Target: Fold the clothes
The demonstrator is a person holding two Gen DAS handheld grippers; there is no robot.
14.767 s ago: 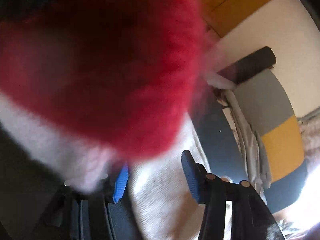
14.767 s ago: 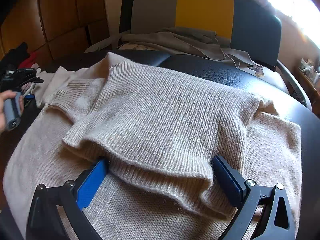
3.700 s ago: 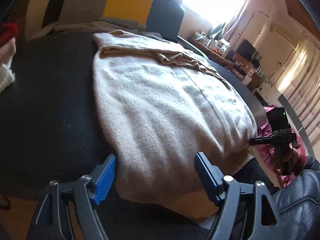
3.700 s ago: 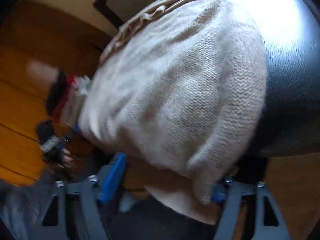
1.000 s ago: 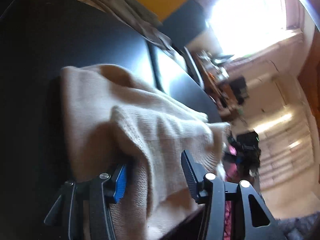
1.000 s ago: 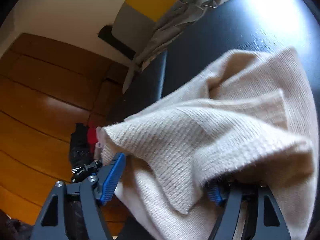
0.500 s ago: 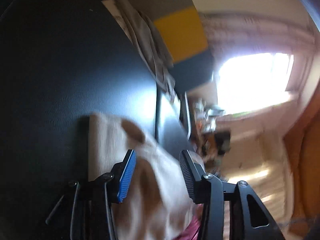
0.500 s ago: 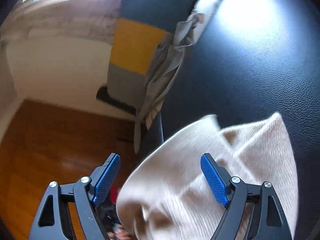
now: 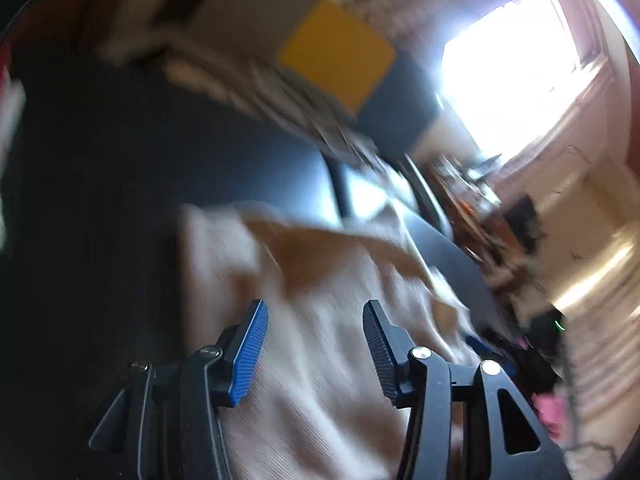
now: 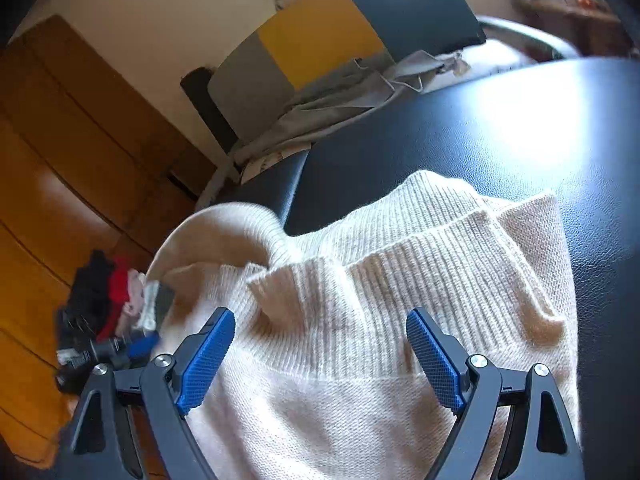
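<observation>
A cream knitted sweater [image 10: 400,264] lies folded in a heap on the black padded surface [image 10: 440,136], its ribbed hem on top. My right gripper [image 10: 320,314] hovers over the near part of it, its jaws opening wide and the blue pads clear of the knit. In the blurred left wrist view the same sweater [image 9: 224,248] spreads under my left gripper [image 9: 315,308]. Its jaws are opening too, with cloth below them and nothing pinched.
A grey garment [image 10: 340,96] is draped at the foot of a grey, yellow and dark chair back [image 10: 320,32]. A pile of black, red and pale clothes [image 10: 116,292] sits at the left by wooden panels. A bright window [image 9: 512,72] glares at the right.
A second ago both grippers had folds of the sweater between their jaws. Now the jaws stand wider and free of it, and the sweater rests on the black surface.
</observation>
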